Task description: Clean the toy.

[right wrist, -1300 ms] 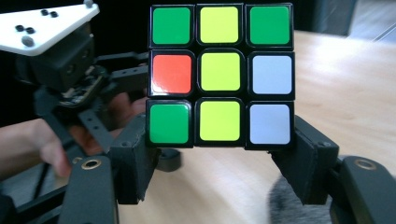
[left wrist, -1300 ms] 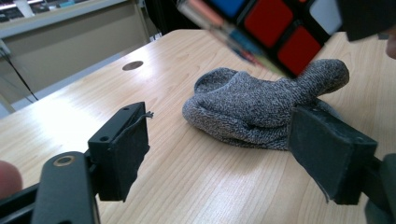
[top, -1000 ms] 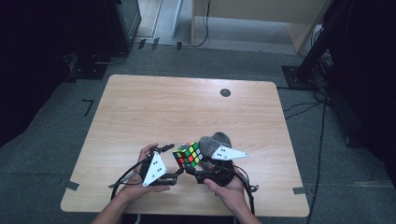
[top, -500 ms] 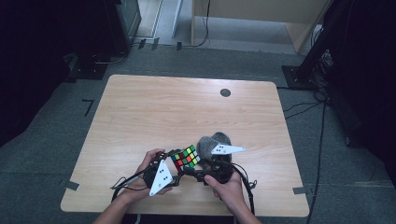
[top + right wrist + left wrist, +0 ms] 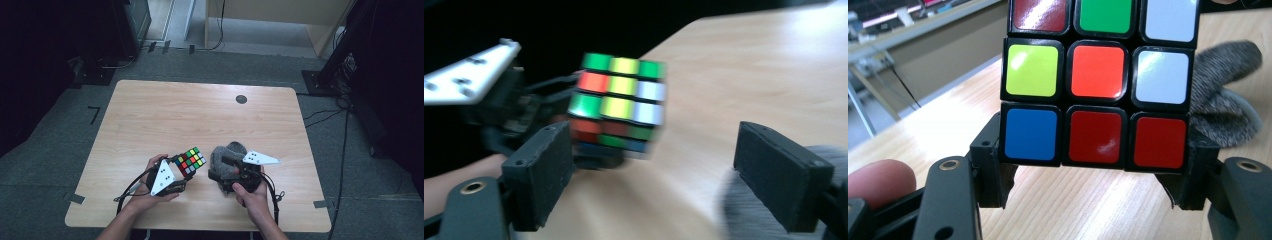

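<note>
Cube (image 5: 1097, 80) clamped in left tongs (image 5: 1093, 195), near table edge; right tongs (image 5: 674, 175) just opened, empty.

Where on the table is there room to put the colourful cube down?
Lots of room. The wooden table is bare from its far edge, by the small dark round spot, down to the hands. The near middle is crowded: the left gripper clamps the puzzle cube, and the grey cloth lies by the open right gripper.

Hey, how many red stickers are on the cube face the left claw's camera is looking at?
3 on the Rubik's cube: two in the bottom row, middle and right, one top left. The centre sticker reads orange. The top row is partly cropped.
</note>
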A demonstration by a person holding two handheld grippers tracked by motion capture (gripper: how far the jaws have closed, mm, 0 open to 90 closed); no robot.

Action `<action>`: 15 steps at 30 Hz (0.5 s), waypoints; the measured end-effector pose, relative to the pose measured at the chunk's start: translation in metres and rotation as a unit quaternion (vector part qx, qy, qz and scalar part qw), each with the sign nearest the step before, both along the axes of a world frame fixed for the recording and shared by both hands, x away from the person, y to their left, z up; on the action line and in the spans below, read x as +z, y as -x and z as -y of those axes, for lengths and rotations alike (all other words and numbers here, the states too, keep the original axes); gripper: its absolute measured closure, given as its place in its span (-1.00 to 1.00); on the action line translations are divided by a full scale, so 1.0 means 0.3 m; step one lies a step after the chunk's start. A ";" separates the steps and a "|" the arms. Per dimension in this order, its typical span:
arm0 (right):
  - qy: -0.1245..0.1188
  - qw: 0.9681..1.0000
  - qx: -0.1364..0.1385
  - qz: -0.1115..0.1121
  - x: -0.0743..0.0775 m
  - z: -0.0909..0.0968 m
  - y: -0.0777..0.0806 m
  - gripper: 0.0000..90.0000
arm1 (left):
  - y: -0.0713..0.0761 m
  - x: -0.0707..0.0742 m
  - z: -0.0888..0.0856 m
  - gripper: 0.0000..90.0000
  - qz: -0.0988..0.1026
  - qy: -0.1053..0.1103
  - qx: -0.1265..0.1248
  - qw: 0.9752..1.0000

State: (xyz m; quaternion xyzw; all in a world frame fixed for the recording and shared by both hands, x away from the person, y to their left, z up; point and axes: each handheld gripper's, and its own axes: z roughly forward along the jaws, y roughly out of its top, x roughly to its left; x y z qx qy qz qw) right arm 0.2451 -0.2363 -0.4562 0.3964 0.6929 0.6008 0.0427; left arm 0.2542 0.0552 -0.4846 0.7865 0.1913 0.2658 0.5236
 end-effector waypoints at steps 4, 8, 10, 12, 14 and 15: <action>0.096 0.993 -0.066 0.025 -0.035 0.019 -0.017 -0.61 | -0.017 0.009 -0.024 -0.25 -0.027 0.029 0.005 0.999; 0.196 0.976 -0.092 0.025 -0.096 -0.007 -0.035 -0.54 | -0.024 0.015 -0.033 -0.25 -0.046 0.046 0.004 0.998; 0.238 0.967 -0.092 0.015 -0.126 -0.028 -0.044 -0.53 | -0.029 0.018 -0.036 -0.25 -0.056 0.054 0.007 0.997; 0.267 0.959 -0.098 -0.003 -0.152 -0.044 -0.055 -0.55 | -0.034 0.020 -0.041 -0.25 -0.065 0.062 0.010 0.996; 0.280 0.955 -0.100 -0.013 -0.172 -0.049 -0.064 -0.57 | -0.036 0.023 -0.046 -0.25 -0.069 0.067 0.013 0.995; 0.283 0.954 -0.101 -0.015 -0.178 -0.050 -0.066 -0.57 | -0.037 0.024 -0.049 -0.25 -0.070 0.068 0.016 0.995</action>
